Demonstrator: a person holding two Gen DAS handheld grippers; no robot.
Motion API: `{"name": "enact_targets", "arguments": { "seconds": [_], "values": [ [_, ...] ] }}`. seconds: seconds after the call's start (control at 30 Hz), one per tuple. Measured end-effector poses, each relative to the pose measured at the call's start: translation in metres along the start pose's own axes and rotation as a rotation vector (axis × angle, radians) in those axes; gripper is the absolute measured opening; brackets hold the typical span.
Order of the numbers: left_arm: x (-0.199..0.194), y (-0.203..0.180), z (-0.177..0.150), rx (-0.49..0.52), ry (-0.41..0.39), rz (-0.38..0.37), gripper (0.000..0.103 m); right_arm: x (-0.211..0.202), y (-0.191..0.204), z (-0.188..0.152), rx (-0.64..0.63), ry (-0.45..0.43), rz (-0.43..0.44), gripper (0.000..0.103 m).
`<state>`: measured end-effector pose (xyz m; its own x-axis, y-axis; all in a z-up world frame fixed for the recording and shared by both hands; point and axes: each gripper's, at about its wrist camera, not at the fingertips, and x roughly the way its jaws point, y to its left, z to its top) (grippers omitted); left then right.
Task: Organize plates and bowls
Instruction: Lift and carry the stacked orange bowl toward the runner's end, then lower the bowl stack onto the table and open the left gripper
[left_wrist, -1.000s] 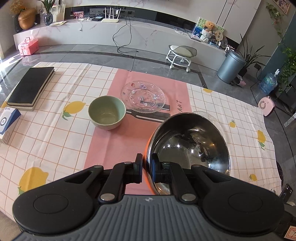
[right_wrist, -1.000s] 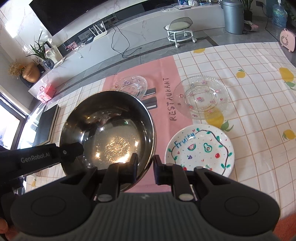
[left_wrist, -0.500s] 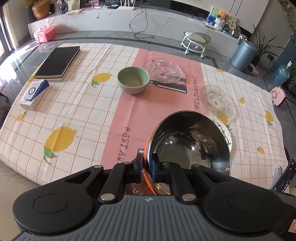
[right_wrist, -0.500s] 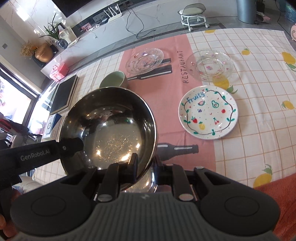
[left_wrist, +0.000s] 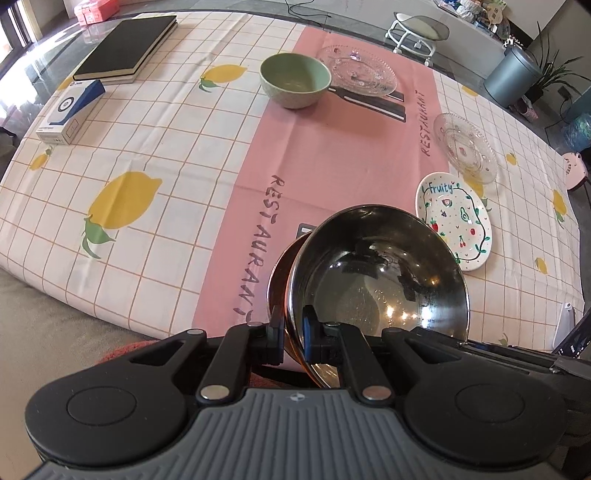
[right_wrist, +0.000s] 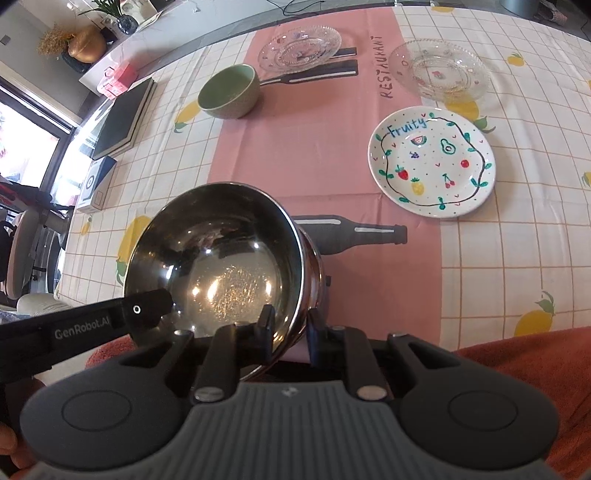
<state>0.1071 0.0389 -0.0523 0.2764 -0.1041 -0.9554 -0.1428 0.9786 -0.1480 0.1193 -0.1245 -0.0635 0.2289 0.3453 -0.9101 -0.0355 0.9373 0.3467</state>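
The steel bowl (left_wrist: 376, 280), mirror-bright inside with a coppery outer wall, hangs tilted above the bench's (left_wrist: 184, 155) near edge. The left tongs (left_wrist: 293, 332) pinch one side of its rim, the right tongs (right_wrist: 290, 326) the opposite side.

bright daylight | glare inside steel bowl (right_wrist: 221, 273) | fisheye edges curved | sharp
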Motion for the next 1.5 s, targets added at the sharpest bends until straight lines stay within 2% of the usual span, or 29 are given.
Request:
{"name": "enact_targets", "arguments": {
  "seconds": [0.2, 0.6, 0.97, 1.23, 1.27, 1.33, 1.5],
  "values": [
    [0.017, 0.005, 0.004, -0.006, 0.042, -0.005, 0.01, 0.012, 0.006, 0.007, -0.035, 0.004, -0.041, 0.016],
    [0.031, 0.003, 0.005, 0.047, 0.058, 0.009, 0.011, 0.033, 0.006, 0.01, -0.062, 0.024, -0.068, 0.015],
    [0.036, 0.0, 0.005, 0.073, 0.057, 0.05, 0.014, 0.035, 0.015, 0.007, -0.154, -0.003, -0.119, 0.015],
    [0.036, 0.0, 0.005, 0.082, 0.055, 0.052, 0.014, 0.034, 0.018, 0.005, -0.212, -0.037, -0.152, 0.015],
    [0.036, 0.0, 0.005, 0.081, 0.053, 0.053, 0.016, 0.034, 0.017, 0.005, -0.211, -0.039, -0.152, 0.016],
    [0.036, 0.002, 0.005, 0.084, 0.05, 0.051, 0.027, 0.032, 0.016, 0.005, -0.21, -0.047, -0.155, 0.017],
    [0.031, 0.009, 0.005, 0.085, 0.041, 0.018, 0.036, 0.029, 0.012, 0.004, -0.201, -0.06, -0.142, 0.03]
  ]
}}
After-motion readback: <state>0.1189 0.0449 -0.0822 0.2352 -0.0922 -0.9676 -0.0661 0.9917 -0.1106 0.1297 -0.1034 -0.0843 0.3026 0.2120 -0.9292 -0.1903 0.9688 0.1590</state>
